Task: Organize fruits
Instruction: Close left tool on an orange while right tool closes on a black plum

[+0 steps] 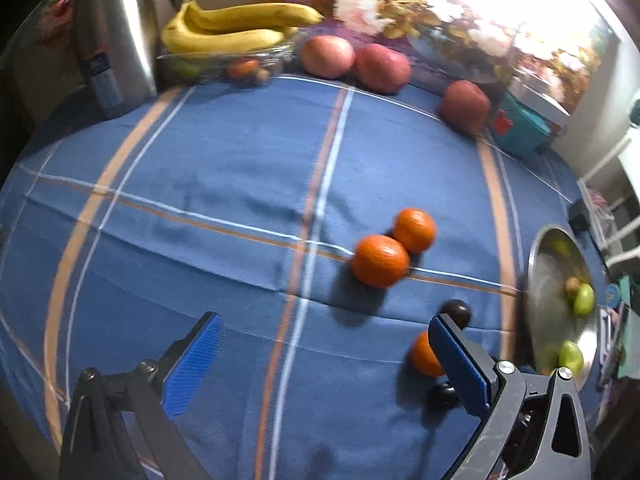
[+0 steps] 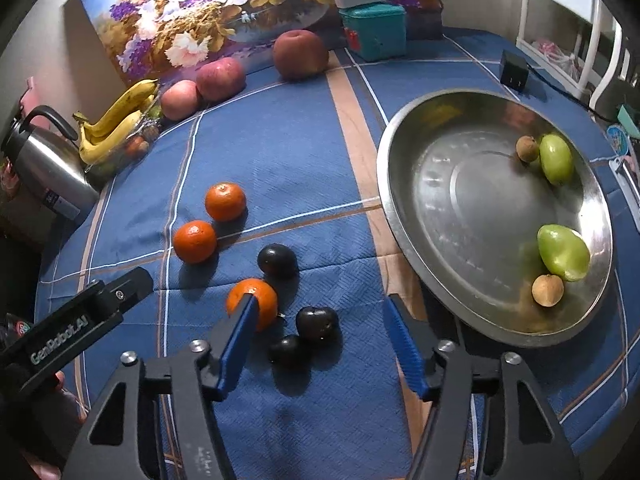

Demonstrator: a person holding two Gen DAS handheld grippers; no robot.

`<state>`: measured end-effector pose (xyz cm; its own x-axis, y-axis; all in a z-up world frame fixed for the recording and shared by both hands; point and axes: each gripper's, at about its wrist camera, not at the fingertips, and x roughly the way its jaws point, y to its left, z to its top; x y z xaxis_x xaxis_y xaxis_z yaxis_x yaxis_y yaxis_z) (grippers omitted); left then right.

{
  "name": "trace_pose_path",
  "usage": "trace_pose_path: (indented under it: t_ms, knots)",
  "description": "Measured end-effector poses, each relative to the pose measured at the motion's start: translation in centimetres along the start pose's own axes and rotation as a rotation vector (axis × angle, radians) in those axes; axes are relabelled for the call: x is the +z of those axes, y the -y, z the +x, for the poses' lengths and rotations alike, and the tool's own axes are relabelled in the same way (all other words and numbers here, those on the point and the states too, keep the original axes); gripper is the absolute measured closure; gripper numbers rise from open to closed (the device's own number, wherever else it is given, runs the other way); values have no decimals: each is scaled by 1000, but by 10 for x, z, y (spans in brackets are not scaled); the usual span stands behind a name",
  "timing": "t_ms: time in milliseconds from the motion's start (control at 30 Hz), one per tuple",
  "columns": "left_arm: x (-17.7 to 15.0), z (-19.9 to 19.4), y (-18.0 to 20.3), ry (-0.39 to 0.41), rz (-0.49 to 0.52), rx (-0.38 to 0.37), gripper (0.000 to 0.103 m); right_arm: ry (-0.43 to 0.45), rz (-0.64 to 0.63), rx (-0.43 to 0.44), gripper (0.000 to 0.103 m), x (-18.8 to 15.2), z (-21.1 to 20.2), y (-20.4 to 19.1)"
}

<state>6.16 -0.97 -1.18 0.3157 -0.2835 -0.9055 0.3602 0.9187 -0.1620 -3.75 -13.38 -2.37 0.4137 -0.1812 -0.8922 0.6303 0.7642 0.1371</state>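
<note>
Three oranges lie on the blue cloth: two side by side [image 2: 195, 241] [image 2: 225, 201] and one nearer [image 2: 252, 304], partly behind my right gripper's left finger. Three dark plums [image 2: 277, 260] [image 2: 318, 322] [image 2: 289, 350] lie around it. My right gripper [image 2: 320, 312] is open and empty, hovering over the two nearest plums. My left gripper [image 1: 324, 326] is open and empty above bare cloth, left of the oranges [image 1: 380, 261]. A metal bowl [image 2: 420, 184] on the right holds two green fruits [image 2: 563, 253] and two small brown fruits [image 2: 547, 290].
Three apples [image 2: 300, 54] sit along the back by a floral picture. Bananas [image 2: 116, 120] rest on a glass dish at the back left, next to a steel kettle [image 2: 44, 164]. A teal box [image 2: 374, 30] and a black adapter [image 2: 514, 70] are at the back right.
</note>
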Motion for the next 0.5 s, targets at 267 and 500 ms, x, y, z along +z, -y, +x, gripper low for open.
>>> trace_pose_path:
  t_ms: [267, 500]
  knots:
    - [-5, 16, 16, -79, 14, -85, 10, -35, 27, 25, 56, -2, 8, 7]
    - [-9, 32, 22, -150, -16, -205, 20, -63, 20, 29, 59, -4, 16, 5]
